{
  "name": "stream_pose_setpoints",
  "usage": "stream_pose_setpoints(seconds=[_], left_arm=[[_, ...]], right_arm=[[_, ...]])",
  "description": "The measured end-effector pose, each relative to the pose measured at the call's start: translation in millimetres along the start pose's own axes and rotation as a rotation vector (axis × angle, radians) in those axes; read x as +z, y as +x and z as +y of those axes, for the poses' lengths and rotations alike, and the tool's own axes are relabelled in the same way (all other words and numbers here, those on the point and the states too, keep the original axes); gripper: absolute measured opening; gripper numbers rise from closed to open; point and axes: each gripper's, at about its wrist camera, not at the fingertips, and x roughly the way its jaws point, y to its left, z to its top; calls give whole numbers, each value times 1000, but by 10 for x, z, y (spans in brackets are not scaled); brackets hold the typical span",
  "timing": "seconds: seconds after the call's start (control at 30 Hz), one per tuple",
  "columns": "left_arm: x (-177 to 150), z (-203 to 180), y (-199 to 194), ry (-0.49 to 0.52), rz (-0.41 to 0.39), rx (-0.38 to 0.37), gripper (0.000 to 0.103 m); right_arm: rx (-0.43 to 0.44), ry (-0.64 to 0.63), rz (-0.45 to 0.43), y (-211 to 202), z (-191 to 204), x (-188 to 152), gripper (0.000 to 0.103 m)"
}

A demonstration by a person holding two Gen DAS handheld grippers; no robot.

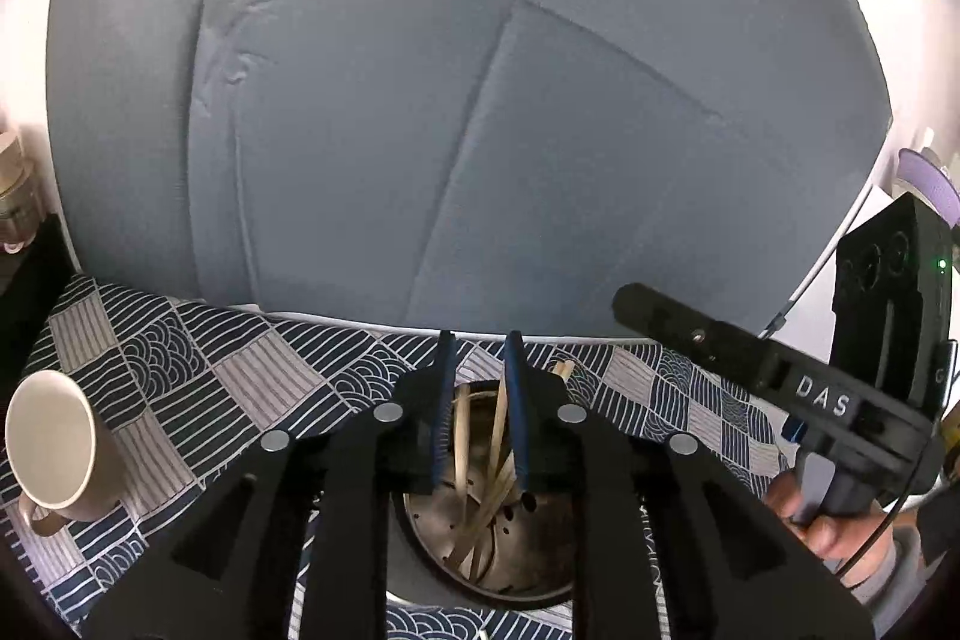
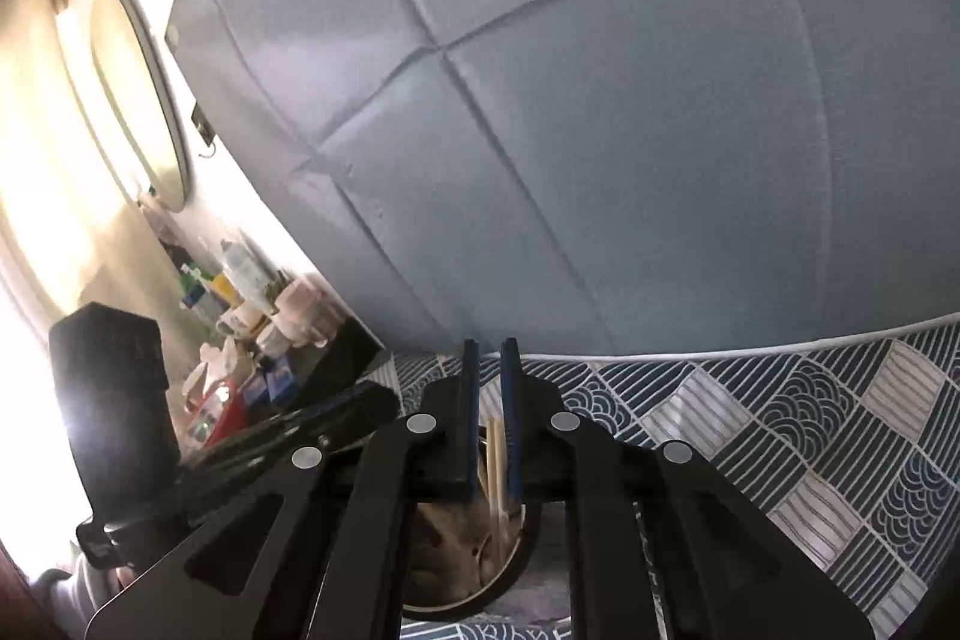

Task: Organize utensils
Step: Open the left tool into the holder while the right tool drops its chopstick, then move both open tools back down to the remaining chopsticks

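Note:
A round metal utensil holder (image 1: pixel 480 556) stands on the patterned cloth, directly below my left gripper (image 1: pixel 479 340). Several wooden chopsticks (image 1: pixel 461 445) stand inside it. The left jaws are a little apart and nothing is between them; chopsticks show through the gap from below. My right gripper (image 2: pixel 487 345) hovers over the same holder (image 2: pixel 480 574). A pair of chopsticks (image 2: pixel 495 460) shows between its narrowly parted fingers; whether the pads touch them is unclear. The right gripper's body (image 1: pixel 780 382) shows at the right of the left wrist view.
A beige mug (image 1: pixel 51 445) lies on its side on the blue patterned cloth (image 1: pixel 198 364) at the left. A grey padded headboard (image 1: pixel 450 100) rises behind. A shelf of bottles and boxes (image 2: pixel 252 316) stands at the left, under an oval mirror (image 2: pixel 138 94).

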Motion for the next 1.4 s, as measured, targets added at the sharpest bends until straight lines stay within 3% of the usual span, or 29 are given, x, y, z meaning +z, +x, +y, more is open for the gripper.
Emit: stream_pose_setpoints(seconds=[0.1,0.2,0.3,0.43,0.57,0.67,0.9,1.4], left_arm=[[-3,17,-77,-8,-11,5,23],[11,37,-153,-30,-20,1,26],[16,85,-212,-75,-30,-9,26],[7,109,-324,-88,-44,24,31],[-19,135,-465,-114,-62,47,43],[-62,148,-528,-119,-62,75,60],[-242,200,-642,-108,-39,149,85],[-824,312,-606,-80,119,223,96]], right_arm=[[-15,14,-2,-65,-12,-1,11],[-28,22,-18,-156,-14,-19,42],[-42,26,-20,-228,-8,-46,45],[-74,25,-16,-320,12,-97,64],[-96,15,-8,-420,38,-147,76],[-119,18,3,-473,45,-186,83],[-186,4,52,-553,-7,-297,85],[-271,-16,268,-473,-136,-773,87]])
